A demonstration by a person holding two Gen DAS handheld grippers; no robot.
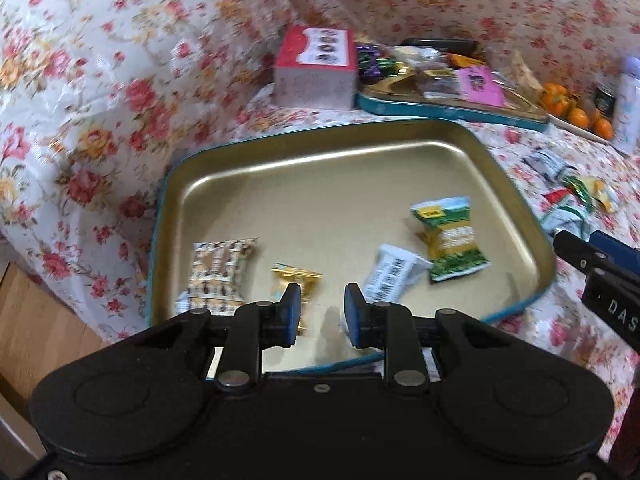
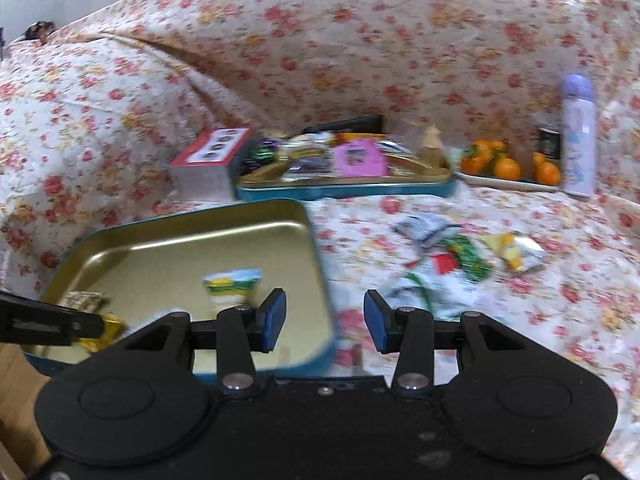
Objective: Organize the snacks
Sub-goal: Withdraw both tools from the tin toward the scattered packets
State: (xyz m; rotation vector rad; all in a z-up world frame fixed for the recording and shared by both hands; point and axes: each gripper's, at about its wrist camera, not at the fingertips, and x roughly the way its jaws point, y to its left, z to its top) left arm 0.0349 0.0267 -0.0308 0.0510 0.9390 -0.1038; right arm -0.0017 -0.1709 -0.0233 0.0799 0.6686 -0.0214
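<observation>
- Snacks in small crinkly wrappers are what I am sorting: four already lie in the shallow gold-lined metal tin with the teal rim [image 1: 472,136], just beyond my left gripper [image 1: 322,312].
- Past the left fingers [image 1: 293,308] sit a brown-and-white patterned packet [image 1: 218,276], a gold foil sweet [image 1: 298,278], a white barcoded packet [image 1: 394,274] and a green-and-yellow packet [image 1: 450,238].
- Ahead and to the right of my right gripper [image 2: 325,320], a loose heap of wrapped snacks [image 2: 460,256] lies on the floral-covered surface [image 2: 580,300], outside the tin. By my reckoning that heap is what is left, so the job looks around half done.
- Further off, a second teal tin [image 2: 348,190] is crowded with packets, beside a red-and-grey cardboard box [image 2: 208,160].
- The green-and-yellow packet has its long axis running away from the left fingers, leaning slightly left, blue end farthest. The white packet slants, its far end tipped right.
- Both pairs of fingers stand apart with nothing between them; the right pair is the wider.
- Blur smears the heap, so I cannot count its pieces.
</observation>
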